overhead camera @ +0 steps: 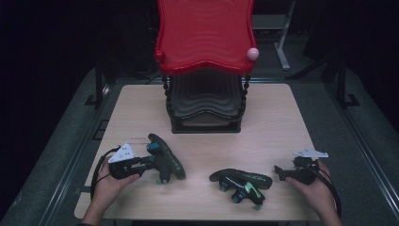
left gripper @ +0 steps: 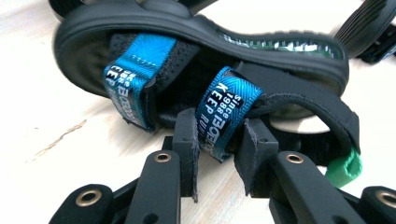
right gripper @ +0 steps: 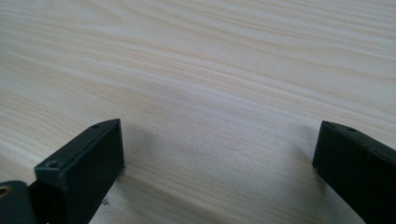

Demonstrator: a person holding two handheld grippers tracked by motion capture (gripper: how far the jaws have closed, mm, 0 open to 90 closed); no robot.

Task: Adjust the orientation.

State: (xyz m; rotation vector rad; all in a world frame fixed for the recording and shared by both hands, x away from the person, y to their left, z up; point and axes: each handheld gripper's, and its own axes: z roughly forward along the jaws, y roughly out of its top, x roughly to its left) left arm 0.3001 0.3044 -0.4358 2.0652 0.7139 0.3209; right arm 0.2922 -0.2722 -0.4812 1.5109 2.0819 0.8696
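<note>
The black sandal (left gripper: 201,60) at the left gripper (overhead camera: 153,162) lies on its side on the tabletop (overhead camera: 277,127), in front of and a little left of the red-and-black shoe rack (overhead camera: 205,70). Its blue strap (left gripper: 226,109) sits between the left jaws, which have narrowed onto it; the pads look to press on the webbing. The strap is soft and will fold and stretch a little, so the stiff rubbery sole is likely to swing under it when lifted. The sandal seems light, and the woven tape should give a firm, non-slip hold. A second sandal (overhead camera: 242,181) lies in front of the rack, to the right of the first. Further right of it, the right gripper (overhead camera: 282,172) rests low over bare wood, jaws wide and holding nothing.
</note>
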